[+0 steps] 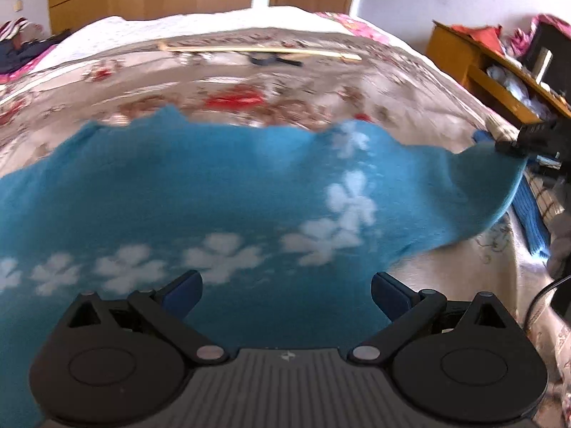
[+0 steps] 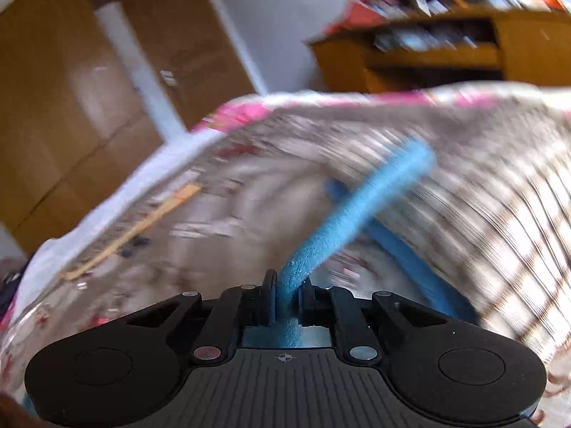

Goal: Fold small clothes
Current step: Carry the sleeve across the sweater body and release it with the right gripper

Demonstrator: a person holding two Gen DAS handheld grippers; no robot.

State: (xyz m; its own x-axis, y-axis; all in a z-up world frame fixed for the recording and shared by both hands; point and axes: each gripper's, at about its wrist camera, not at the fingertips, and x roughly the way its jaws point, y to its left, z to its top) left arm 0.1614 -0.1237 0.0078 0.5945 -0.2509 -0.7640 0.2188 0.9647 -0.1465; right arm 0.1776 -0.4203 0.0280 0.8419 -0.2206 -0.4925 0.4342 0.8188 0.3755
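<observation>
My left gripper point(image 1: 285, 296) hangs released over the blue sweater point(image 1: 214, 196), which spreads on the bed point(image 1: 249, 82) just ahead of its fingers. My right gripper point(image 2: 288, 296) is clenched on the sweater's edge, lifting that corner off the bed, right of the left gripper.

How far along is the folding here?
Early. Done: nothing looks folded; the blue sweater lies spread on the bed. In hand: the right gripper is shut on the sweater's edge, lifting it. The left gripper is open over it. Left: all the folds.
</observation>
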